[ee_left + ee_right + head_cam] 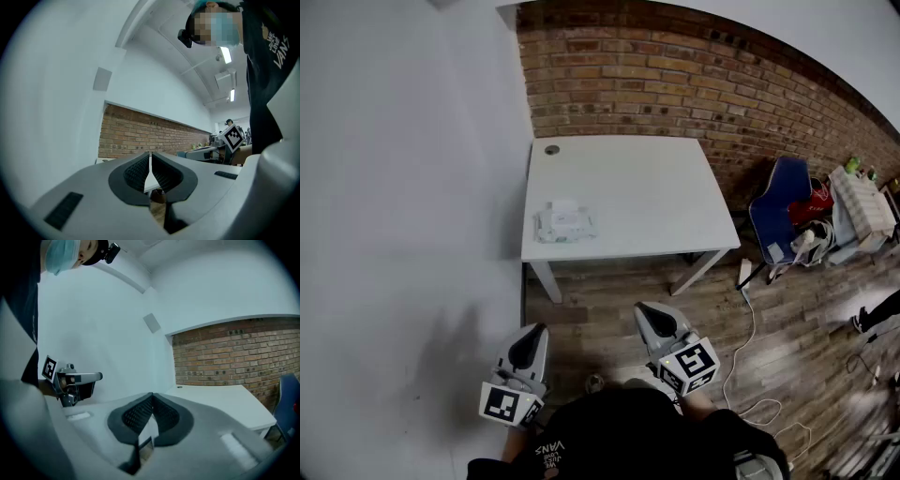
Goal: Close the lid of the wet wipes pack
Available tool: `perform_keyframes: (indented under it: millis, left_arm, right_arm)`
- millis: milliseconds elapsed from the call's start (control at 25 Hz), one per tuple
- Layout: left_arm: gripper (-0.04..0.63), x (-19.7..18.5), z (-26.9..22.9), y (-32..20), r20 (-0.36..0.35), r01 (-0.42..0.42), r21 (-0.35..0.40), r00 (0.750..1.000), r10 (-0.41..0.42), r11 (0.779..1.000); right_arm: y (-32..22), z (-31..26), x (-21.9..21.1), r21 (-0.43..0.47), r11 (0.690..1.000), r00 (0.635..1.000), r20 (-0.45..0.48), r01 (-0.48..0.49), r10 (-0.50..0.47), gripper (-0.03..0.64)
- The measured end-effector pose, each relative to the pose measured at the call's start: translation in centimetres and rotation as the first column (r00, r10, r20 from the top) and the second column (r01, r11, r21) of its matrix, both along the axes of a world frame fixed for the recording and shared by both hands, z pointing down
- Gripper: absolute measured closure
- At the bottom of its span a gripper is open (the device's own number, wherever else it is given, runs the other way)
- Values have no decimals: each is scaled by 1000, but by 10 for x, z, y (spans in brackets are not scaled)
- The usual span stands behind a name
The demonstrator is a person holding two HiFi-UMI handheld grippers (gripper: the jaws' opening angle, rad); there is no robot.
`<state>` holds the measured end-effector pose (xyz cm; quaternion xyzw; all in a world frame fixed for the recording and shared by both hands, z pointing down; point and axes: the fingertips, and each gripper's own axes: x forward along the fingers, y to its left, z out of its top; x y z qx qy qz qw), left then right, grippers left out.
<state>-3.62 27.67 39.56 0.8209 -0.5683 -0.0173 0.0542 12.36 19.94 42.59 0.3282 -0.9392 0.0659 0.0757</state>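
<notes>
**Item 1. left gripper** [528, 349]: lower left of centre in the head view, held over the wooden floor [609, 291] and well apart from the desk. In the left gripper view its fingers [136, 171] are pressed together, with nothing between them.

**Item 2. wet wipes pack** [563, 223]: lies flat near the left front edge of the desk, a little left of centre frame. A pale flap shows at its far edge. This is probably the lid standing open, but it is too small to confirm.

**Item 3. desk** [647, 187]: white, in the centre of the frame. It holds only the pack and has a round cable hole [551, 149] at its far left corner.

**Item 4. right gripper** [656, 323]: lower centre, over the floor and short of the desk's front edge. In the right gripper view its fingers [133, 414] are closed on each other and hold nothing.

**Item 5. blue chair** [783, 211]: right of frame, against the brick wall [694, 84].

**Status:** judged not started. Neither gripper is near the pack. Remaining steps are to approach the desk, reach the pack and press the lid down until it is shut.
</notes>
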Motion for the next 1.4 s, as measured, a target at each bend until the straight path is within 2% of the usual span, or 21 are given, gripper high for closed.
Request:
perform_keyframes:
  millis: [120,400,600,760,920,1040,1080,1160,1400]
  left_arm:
    - [578,0,5,-2,-2,1,-1,1000,-1,1000]
    - [578,-3,16,-10,-9,16,-18,1000,-16,1000]
    - [578,-6,15,-29,11,28,-26,1000,-27,999]
    - [578,-11,8,-54,24,21,64,999,-22,998]
    - [578,-15,17,-78,13,68,-3,998,-68,998]
    - [578,-23,16,-96,13,88,60,996,-89,994]
    - [578,-25,17,-101,14,97,61,995,-98,993]
    - [578,-25,22,-112,21,127,2,992,-127,992]
    - [578,-26,31,-144,34,192,-63,981,-190,979]
  right_arm:
    - [-4,-6,-2,5,1000,999,52,5,-5,620]
    - [-15,4,-1,1,1000,999,39,-11,10,618]
    - [-41,5,-4,-7,1000,1000,31,3,-3,618]
    - [-70,8,-6,-30,1000,999,39,-1,2,618]
    - [-97,12,-13,-42,998,999,33,38,-37,618]
    - [-116,14,-22,-39,997,997,36,70,-69,618]
    - [-122,16,-24,-40,996,996,37,80,-79,618]
    - [-134,17,-27,-42,994,994,38,101,-100,618]
    - [-172,18,-36,-46,984,983,61,174,-172,618]
